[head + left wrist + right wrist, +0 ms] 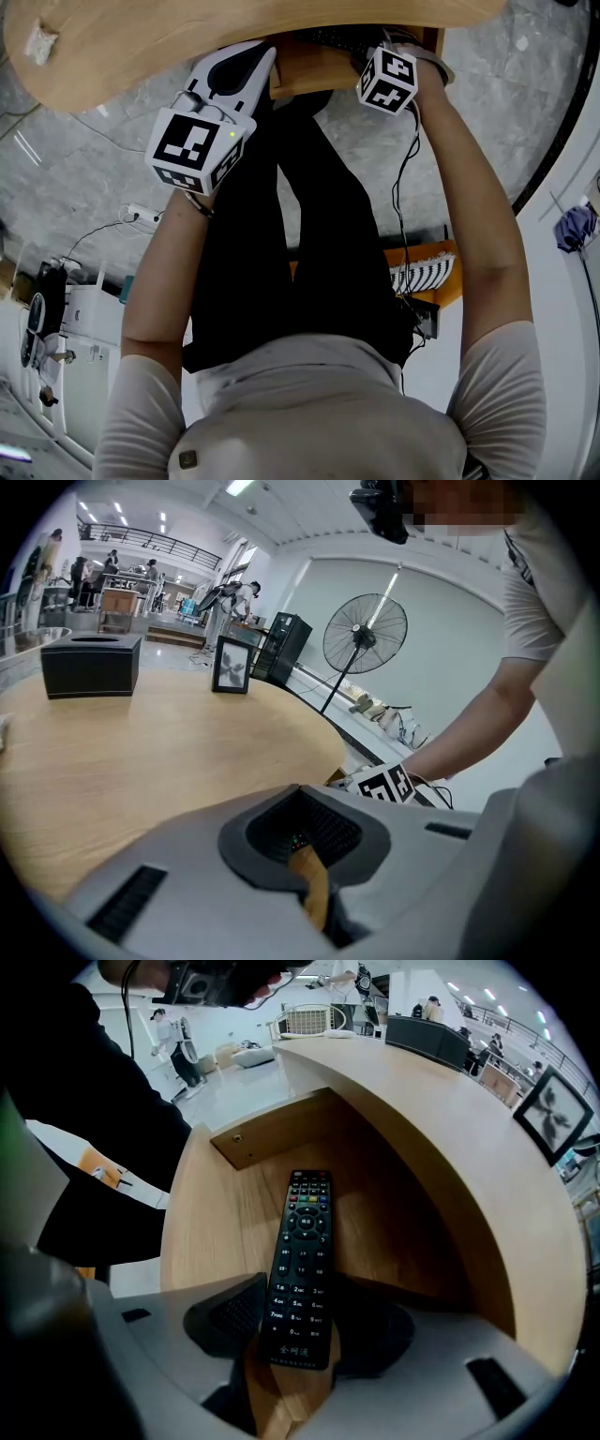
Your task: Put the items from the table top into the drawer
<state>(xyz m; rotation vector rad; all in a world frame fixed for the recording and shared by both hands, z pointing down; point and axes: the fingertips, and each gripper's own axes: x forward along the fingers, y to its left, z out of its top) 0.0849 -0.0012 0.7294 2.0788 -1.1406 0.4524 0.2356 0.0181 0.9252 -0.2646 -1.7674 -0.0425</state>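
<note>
Now the right gripper (298, 1318) points steeply down into the drawer (214, 1218), fingers grasping the remote (303, 1255); left gripper (305, 844) clenched.

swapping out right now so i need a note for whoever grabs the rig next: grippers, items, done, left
Left gripper: jaws almost together, nothing held, over the table edge.
Right gripper: shut on the black remote control, down inside the open drawer.
Done: remote control brought into the drawer, not released.
Left: let it go, then probably fetch the black tissue box and picture frame on the table.
</note>
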